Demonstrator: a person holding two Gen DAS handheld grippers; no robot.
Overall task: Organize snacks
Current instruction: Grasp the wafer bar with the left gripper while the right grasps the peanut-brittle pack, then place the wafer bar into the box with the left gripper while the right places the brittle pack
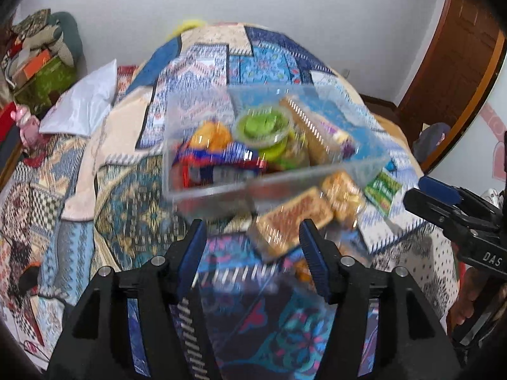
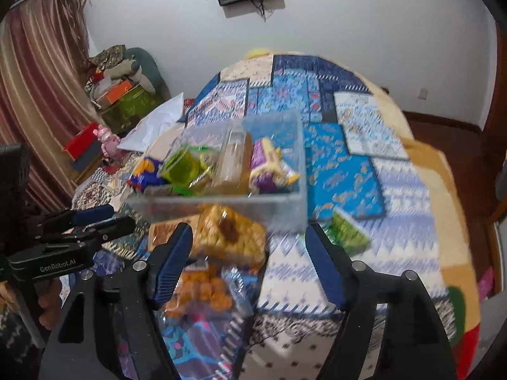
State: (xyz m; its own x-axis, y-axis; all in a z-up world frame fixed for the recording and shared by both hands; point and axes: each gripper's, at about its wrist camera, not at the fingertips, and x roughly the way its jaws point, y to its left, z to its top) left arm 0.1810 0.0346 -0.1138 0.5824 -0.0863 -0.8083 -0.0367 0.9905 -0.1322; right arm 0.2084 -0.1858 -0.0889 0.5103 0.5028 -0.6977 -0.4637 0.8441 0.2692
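Both grippers hang released and empty: left gripper, right gripper. Just ahead of both lies the clear snack bin on the patchwork bedspread; 2 cracker packs lie against its near wall.

The box sits on the quilt with a cup, a bottle and packets inside it. In front of the box lie two snack packs side by side; a small packet lies to its right
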